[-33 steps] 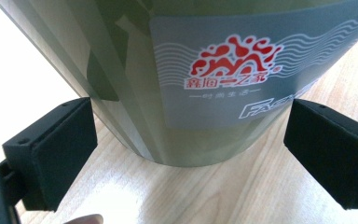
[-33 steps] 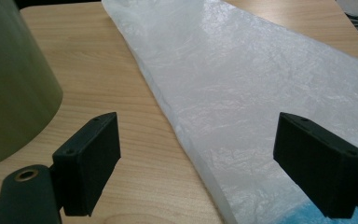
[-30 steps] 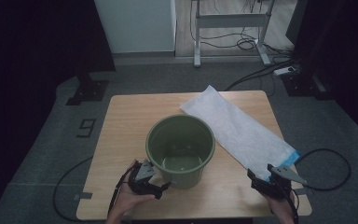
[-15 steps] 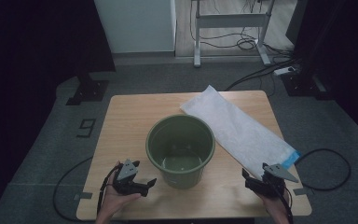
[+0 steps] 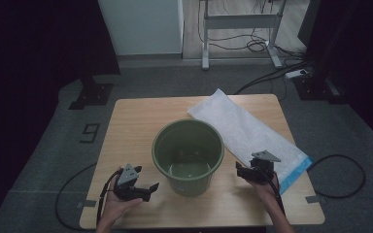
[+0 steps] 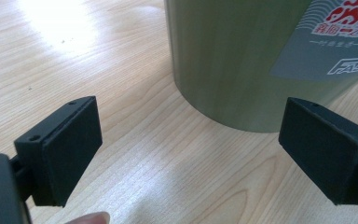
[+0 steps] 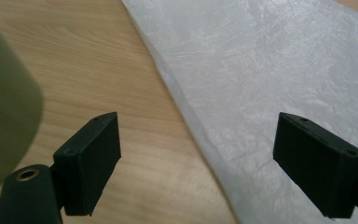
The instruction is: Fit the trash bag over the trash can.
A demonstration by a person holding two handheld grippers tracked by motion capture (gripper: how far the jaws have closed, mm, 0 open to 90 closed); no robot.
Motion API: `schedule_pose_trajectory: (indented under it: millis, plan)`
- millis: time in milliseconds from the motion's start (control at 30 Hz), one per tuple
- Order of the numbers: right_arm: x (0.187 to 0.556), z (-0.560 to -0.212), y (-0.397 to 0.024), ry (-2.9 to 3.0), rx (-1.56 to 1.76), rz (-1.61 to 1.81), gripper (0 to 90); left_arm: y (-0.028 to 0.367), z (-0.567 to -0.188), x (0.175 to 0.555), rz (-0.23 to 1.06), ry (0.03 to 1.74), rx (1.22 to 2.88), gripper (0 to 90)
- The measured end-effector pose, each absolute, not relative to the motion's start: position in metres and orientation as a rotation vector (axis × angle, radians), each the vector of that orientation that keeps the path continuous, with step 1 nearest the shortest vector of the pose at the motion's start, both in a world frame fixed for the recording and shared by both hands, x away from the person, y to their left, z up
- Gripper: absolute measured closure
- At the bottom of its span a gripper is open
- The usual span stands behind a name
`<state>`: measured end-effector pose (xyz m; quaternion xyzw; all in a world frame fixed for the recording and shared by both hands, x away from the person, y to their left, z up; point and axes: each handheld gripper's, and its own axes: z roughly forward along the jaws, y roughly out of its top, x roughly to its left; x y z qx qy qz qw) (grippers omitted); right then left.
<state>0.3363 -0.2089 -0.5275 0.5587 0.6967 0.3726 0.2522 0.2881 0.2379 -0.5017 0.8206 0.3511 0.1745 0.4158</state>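
**Two open grippers flank a green bucket on the table**

From the high view, a green bucket (image 5: 188,158) stands upright near the middle of a light wooden table (image 5: 136,121), slightly toward the near edge, its mouth open and its inside bare. A white plastic bag (image 5: 245,133) lies flat on the right half of the table, running diagonally from the far middle to the near right corner, where a blue strip edges it. The bag's long edge passes just beside the bucket on its right.

The left gripper (image 5: 148,189) sits near the table's near left edge, held in the person's left hand (image 5: 119,201), just beside the bucket's base and apart from it. The right gripper (image 5: 240,171) is held near the right of the bucket, at the edge of the bag.

The left gripper view adds what the high view cannot: the left gripper (image 6: 189,154) has its jaws spread wide with nothing between them, and the bucket's side (image 6: 228,60) rises just beyond, carrying a grey label with red and white print. A fingertip shows at the bottom edge.

The right gripper view shows the right gripper (image 7: 198,161) likewise spread wide and holding nothing, with bare wood and the crinkled edge of the bag (image 7: 279,79) beneath the gap, and the bucket wall (image 7: 4,102) at the left
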Motion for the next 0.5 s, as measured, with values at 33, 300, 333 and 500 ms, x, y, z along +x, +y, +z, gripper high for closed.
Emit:
schedule_pose_trajectory:
  millis: [33, 300, 333, 500]
  plan:
    - [0.341, -0.529, -0.209, 1.894, 1.526, 0.994, 16.2, 0.238, -0.502, 0.288, 0.438, 0.885, 2.059, 5.5]
    - [0.367, -0.541, -0.219, 1.912, 1.602, 0.934, 33.0, 0.240, -0.510, 0.290, 0.419, 0.914, 2.061, 6.8]
    - [0.367, -0.543, -0.220, 1.913, 1.606, 0.921, 34.4, 0.240, -0.511, 0.291, 0.419, 0.920, 2.065, 6.8]
    - [0.366, -0.547, -0.227, 1.925, 1.630, 0.882, 51.1, 0.241, -0.513, 0.290, 0.423, 0.928, 2.067, 7.4]
